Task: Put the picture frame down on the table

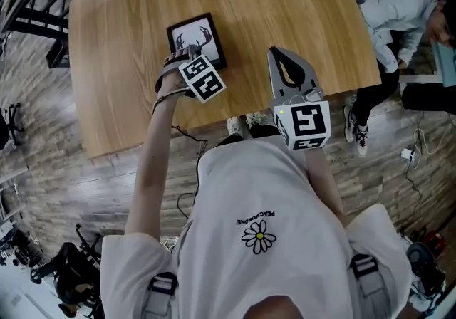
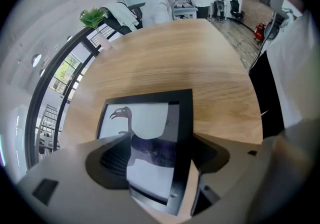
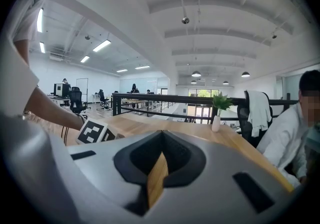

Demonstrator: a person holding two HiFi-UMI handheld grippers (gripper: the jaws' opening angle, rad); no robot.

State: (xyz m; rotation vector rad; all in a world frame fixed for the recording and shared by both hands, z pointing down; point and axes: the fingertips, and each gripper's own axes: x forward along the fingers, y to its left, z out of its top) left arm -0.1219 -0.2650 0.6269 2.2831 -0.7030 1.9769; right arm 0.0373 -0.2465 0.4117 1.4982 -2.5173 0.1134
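Picture frame [image 1: 194, 41] lies flat on the wooden surface [image 1: 299, 4]. Left gripper [image 2: 159, 154] points steeply down over its near end, fingers [image 2: 111, 157] spread wide to either side (wood shows beside the right one). Right gripper [image 3: 160, 153] is held apart, roughly level, its fingers pressed together and empty.

1. Our left arm [image 1: 153, 161] stretches out bare and nearly straight, and the wrist tips the left gripper [image 1: 187, 54] steeply downward.
2. Its jaws stand wide apart on either side of the picture frame [image 2: 150, 133], with neither pad pressing on it.
3. Our right gripper [image 1: 279, 55] hovers to the right, nearer our body, almost level, with its jaws together on nothing.
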